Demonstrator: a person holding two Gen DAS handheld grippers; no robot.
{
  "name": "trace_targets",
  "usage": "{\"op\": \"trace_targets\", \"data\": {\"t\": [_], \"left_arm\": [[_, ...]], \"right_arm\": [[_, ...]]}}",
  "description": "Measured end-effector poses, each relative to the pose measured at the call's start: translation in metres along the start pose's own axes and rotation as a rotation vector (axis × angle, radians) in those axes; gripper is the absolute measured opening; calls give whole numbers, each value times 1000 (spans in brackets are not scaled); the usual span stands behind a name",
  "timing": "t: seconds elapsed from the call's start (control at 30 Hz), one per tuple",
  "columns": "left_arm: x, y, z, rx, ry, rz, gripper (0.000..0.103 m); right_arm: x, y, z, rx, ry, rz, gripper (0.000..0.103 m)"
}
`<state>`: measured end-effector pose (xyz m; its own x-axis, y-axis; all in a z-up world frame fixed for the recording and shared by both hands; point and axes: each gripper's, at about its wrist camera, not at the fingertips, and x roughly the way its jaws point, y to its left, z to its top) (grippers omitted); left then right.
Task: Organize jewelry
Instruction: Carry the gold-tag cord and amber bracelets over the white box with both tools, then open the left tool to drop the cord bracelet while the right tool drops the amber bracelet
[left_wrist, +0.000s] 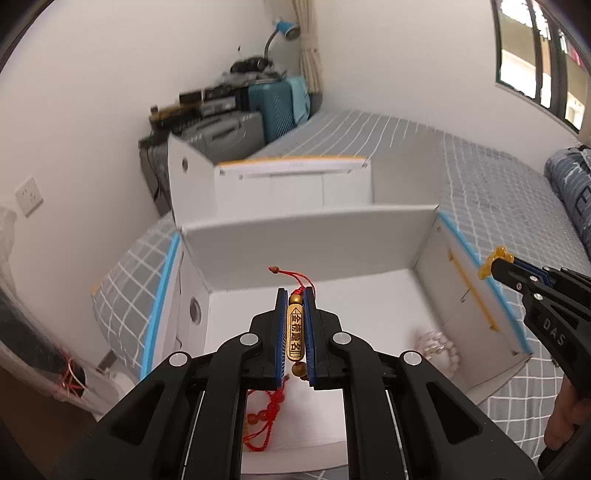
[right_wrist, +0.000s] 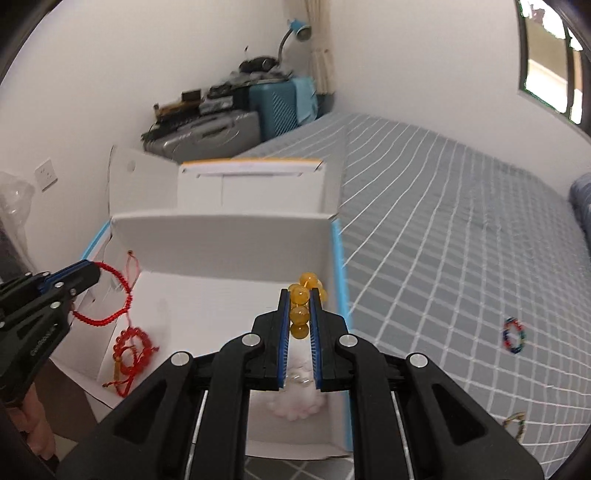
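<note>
My left gripper (left_wrist: 295, 299) is shut on a red cord bracelet with a gold bar charm (left_wrist: 295, 336), held above the open white box (left_wrist: 295, 240). In the right wrist view that gripper (right_wrist: 94, 271) comes in from the left with the red cord (right_wrist: 114, 295) hanging in a loop. My right gripper (right_wrist: 299, 297) is shut on a yellow bead bracelet (right_wrist: 300, 314) over the box's right side (right_wrist: 334, 258); the left wrist view shows it (left_wrist: 489, 267) at the right. A red bead bracelet (right_wrist: 131, 347) and pale bead bracelets (left_wrist: 437, 349) lie inside the box.
The box sits on a grey checked bed (right_wrist: 443, 221). A multicoloured bracelet (right_wrist: 513, 336) and another bracelet (right_wrist: 515, 424) lie on the bed to the right. Suitcases (right_wrist: 273, 107) and clutter stand by the far wall. A folded quilt (left_wrist: 572, 184) lies at the right.
</note>
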<state>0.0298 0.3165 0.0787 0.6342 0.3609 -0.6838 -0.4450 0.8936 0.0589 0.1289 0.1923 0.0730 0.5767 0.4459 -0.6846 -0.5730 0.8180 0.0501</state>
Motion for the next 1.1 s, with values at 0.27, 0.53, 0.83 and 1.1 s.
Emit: {"op": "trace_targets", "data": {"t": [0.27,0.53,0.83,1.1], "left_arm": [[33,11,-15,-9,95,6,8],[45,16,-19,-9,132,5,8],[45,17,-19,-31,142,28,19],[24,19,-15,-36,66,96,66]], "right_arm": [[39,15,-14,-29,128,8,9],[60,23,-23,-49,204,-2,9],[59,31,-23,-52,214,3,16],[30,34,-21,-75,156,3,46]]}}
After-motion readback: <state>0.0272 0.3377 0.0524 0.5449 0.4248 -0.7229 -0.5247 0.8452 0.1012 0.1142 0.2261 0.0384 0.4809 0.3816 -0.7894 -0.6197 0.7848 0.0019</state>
